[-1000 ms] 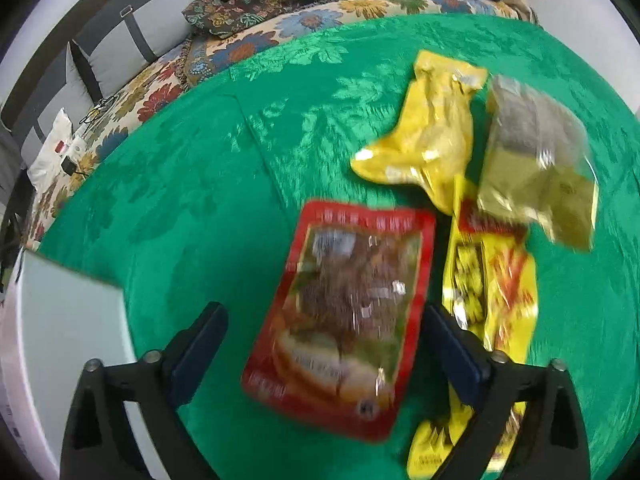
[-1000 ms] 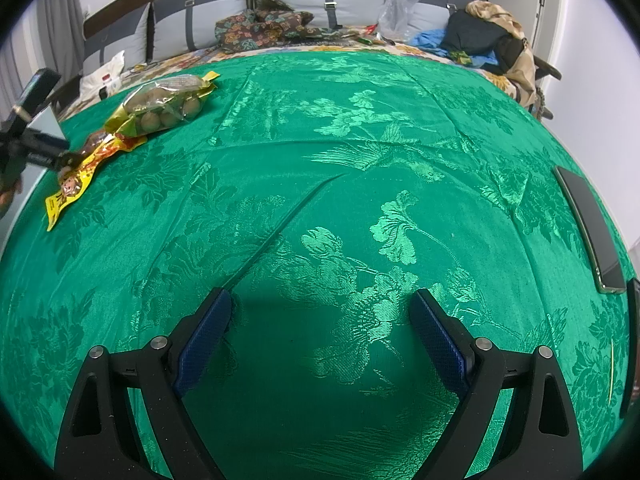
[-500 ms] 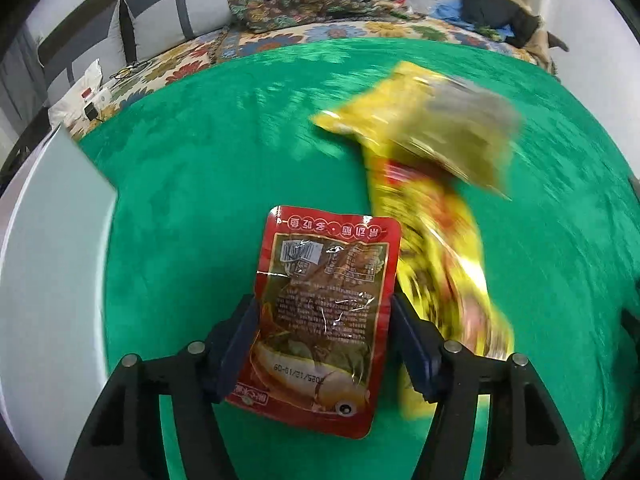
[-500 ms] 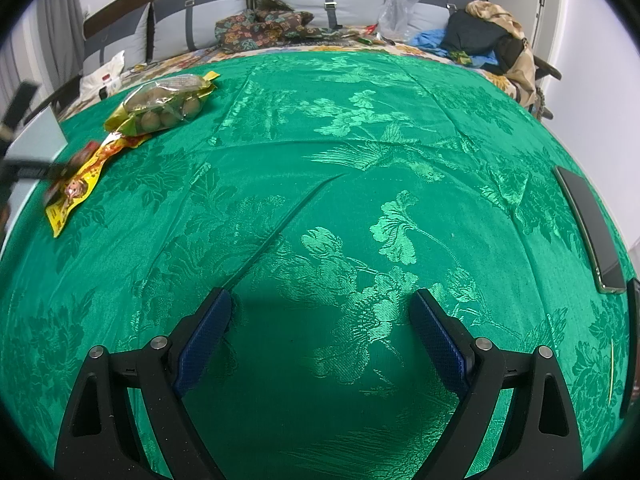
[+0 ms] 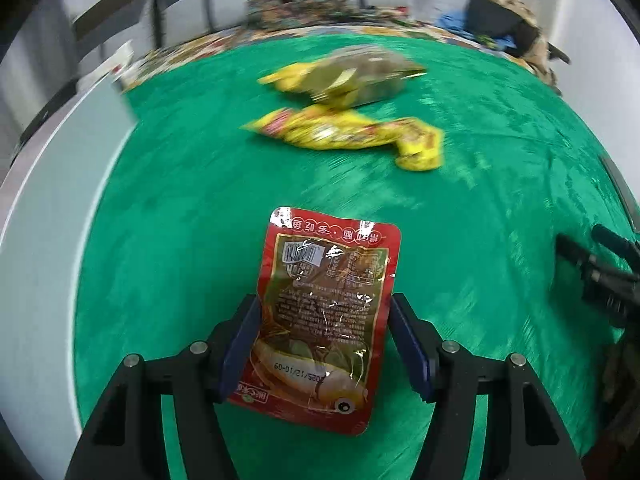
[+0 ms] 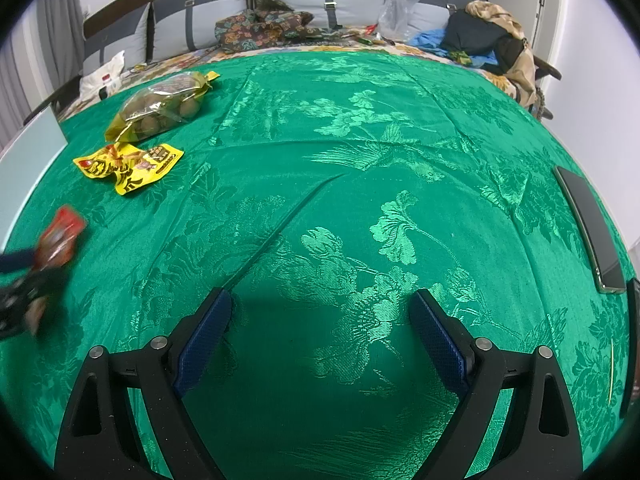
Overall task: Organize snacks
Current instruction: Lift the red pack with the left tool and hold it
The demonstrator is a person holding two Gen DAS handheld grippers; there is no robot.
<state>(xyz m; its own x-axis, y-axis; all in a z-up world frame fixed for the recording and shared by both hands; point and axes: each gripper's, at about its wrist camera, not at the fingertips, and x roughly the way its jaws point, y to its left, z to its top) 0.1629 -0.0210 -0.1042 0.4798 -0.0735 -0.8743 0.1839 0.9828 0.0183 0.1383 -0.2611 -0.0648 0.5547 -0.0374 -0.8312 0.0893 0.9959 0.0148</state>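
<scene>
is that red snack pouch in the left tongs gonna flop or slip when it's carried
The red snack pouch probably stays fairly stiff: it stands flat above the left tongs without drooping. Its glossy, crinkled film looks slippery, so it may slide. It seems light, being thin.

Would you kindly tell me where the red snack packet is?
The red snack packet is clamped in the left claw, above the green cloth, nearer than the yellow packets.

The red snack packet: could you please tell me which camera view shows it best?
The left wrist view: the red snack packet fills the centre, sharp, clamped between the left claw pads. The right wrist view shows it only small and blurred at the left edge.
</scene>
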